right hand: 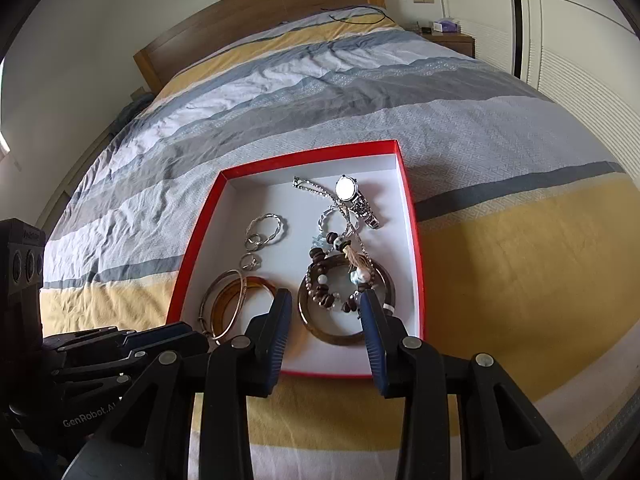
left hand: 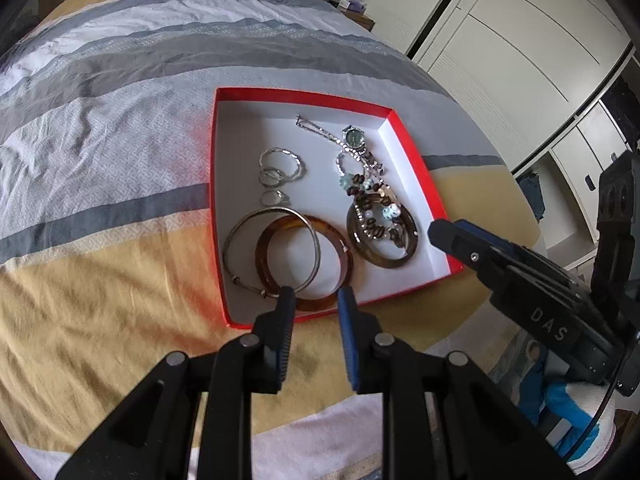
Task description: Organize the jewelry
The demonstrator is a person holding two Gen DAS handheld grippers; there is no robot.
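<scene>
A red tray [left hand: 416, 160] [right hand: 412, 216] with a white floor lies on the bed and holds the jewelry. In it are an amber bangle [left hand: 346, 270] [right hand: 224, 300] under a thin silver bangle [left hand: 240, 236] [right hand: 236, 304], a dark bangle [left hand: 384, 262] [right hand: 340, 338] with a beaded bracelet [left hand: 376, 232] [right hand: 324, 300] on it, a watch [left hand: 354, 138] [right hand: 346, 188], silver rings [left hand: 280, 164] [right hand: 266, 228] and a chain [left hand: 316, 128] [right hand: 310, 186]. My left gripper [left hand: 316, 296] is open over the tray's near edge by the amber bangle, empty. My right gripper [right hand: 326, 300] is open above the dark bangle, empty.
The bed has a striped grey, white and yellow cover [left hand: 120, 160] [right hand: 520, 240] and a wooden headboard [right hand: 256, 8]. White wardrobes [left hand: 500, 40] stand to the right. The right gripper's body [left hand: 520, 280] hangs by the tray's right corner.
</scene>
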